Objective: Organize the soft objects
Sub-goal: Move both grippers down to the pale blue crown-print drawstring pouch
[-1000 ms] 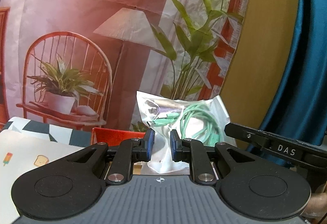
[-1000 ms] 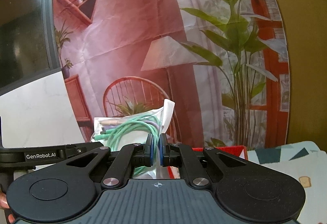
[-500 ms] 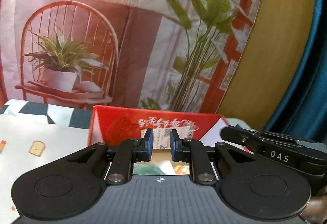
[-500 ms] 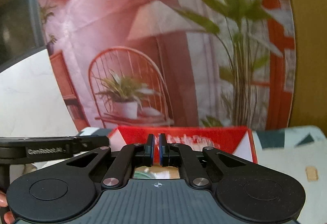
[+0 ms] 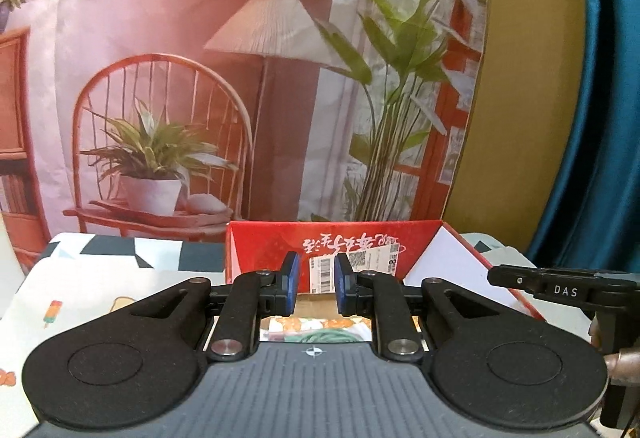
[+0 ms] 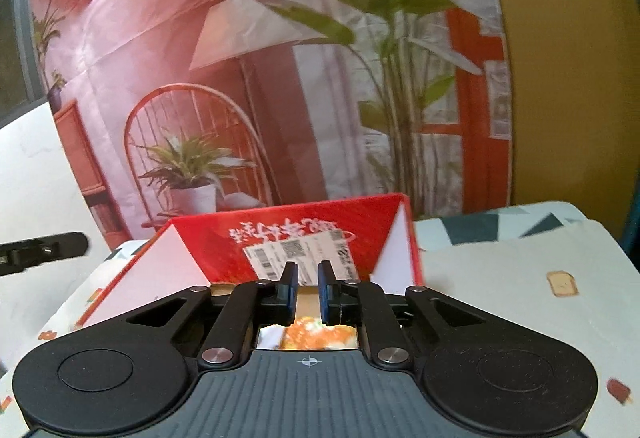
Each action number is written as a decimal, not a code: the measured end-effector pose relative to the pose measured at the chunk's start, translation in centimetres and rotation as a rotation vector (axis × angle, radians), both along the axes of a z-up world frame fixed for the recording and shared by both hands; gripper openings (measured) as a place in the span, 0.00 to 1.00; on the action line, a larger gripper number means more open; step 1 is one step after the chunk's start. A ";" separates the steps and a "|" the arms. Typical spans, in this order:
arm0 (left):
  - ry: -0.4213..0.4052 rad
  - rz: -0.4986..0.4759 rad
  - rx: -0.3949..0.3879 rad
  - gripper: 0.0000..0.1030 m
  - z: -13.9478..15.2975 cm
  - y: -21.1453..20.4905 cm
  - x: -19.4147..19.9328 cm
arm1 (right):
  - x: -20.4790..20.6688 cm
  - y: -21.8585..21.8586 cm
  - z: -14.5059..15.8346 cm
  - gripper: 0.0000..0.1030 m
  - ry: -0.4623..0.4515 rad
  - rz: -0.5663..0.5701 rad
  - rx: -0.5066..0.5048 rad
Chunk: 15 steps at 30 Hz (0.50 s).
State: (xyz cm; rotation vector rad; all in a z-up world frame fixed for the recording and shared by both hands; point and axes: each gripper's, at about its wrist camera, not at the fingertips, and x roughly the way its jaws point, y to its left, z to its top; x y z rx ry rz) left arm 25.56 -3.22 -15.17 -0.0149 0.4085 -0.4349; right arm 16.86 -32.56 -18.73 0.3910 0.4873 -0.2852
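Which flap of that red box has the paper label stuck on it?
The upright back flap, red inside with white writing, carries the label; the side flaps are plain white.

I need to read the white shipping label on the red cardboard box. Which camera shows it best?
The right wrist view: the white shipping label shows mostly unobstructed on the red cardboard box, though blurred. The left wrist view is sharper, but fingers cover its edges.

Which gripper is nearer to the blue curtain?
Right. The right gripper, jaws opening with nothing between them, sits between the left gripper and the blue curtain, as the left wrist view shows.
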 end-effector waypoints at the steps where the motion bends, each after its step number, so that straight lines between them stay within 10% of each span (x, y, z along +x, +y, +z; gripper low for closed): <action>1: 0.001 -0.006 -0.005 0.19 -0.1 0.2 -0.5 | -0.6 0.0 -0.2 0.12 -0.002 -0.003 0.003; 15: 0.075 0.019 -0.020 0.19 -3.7 2.5 -5.1 | -7.0 2.6 -2.0 0.28 -0.048 0.015 -0.008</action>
